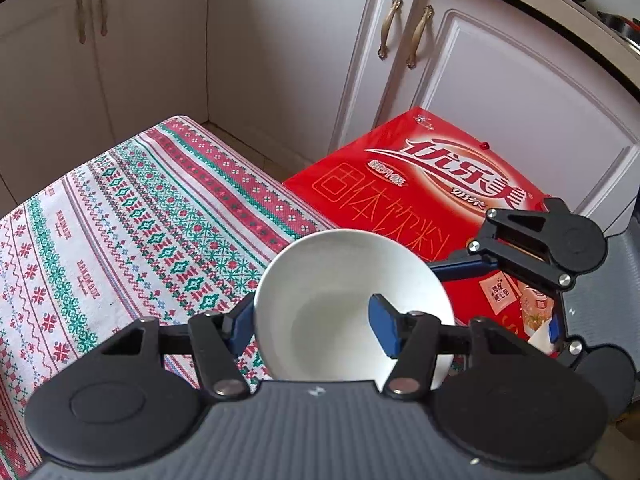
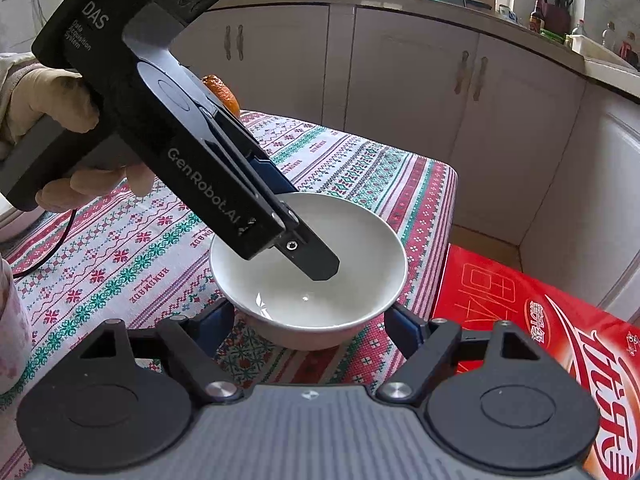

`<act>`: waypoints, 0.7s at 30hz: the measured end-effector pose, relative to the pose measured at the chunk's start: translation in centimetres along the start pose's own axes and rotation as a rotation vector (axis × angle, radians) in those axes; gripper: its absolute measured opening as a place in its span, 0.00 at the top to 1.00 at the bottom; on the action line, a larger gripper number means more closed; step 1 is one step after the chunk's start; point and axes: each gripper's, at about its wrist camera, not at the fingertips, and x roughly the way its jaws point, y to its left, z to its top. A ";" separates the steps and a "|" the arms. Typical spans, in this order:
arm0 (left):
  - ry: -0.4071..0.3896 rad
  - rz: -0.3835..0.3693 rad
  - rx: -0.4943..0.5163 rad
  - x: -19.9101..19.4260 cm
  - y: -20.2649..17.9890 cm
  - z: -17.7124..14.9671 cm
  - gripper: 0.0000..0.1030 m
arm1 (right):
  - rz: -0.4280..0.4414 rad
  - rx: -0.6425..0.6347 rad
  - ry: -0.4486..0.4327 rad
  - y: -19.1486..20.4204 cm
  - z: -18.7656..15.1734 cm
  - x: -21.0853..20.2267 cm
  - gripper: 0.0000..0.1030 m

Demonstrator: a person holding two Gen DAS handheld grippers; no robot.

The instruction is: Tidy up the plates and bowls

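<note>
A white bowl (image 1: 332, 280) (image 2: 320, 304) is over the patterned tablecloth (image 2: 132, 248), near the table's right edge; whether its foot touches the cloth I cannot tell. My left gripper (image 1: 310, 322) is shut on the bowl's wall, one blue pad inside and the other outside the rim. In the right wrist view it reaches down from the upper left, with one finger (image 2: 320, 266) in the bowl. My right gripper (image 2: 310, 324) straddles the bowl's lower body, and both pads press against its sides. One of its fingers (image 1: 460, 269) meets the bowl's right rim.
A red printed carton (image 1: 420, 184) (image 2: 540, 320) lies on the floor right of the table. White cabinet doors (image 1: 300, 60) stand close behind. An orange fruit (image 2: 224, 92) sits at the table's far side. A person's hand (image 2: 48, 112) holds the left gripper's handle.
</note>
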 end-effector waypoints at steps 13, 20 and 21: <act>-0.023 0.005 0.008 -3.6 -1.7 -1.3 0.44 | 0.020 0.006 0.012 1.9 0.7 -2.7 0.17; -0.059 0.025 0.011 -7.6 -3.4 -2.9 0.43 | 0.043 0.004 -0.002 4.4 1.3 -5.7 0.17; -0.064 0.030 0.011 -8.2 -3.7 -3.2 0.43 | 0.044 -0.001 -0.005 4.7 1.4 -6.0 0.17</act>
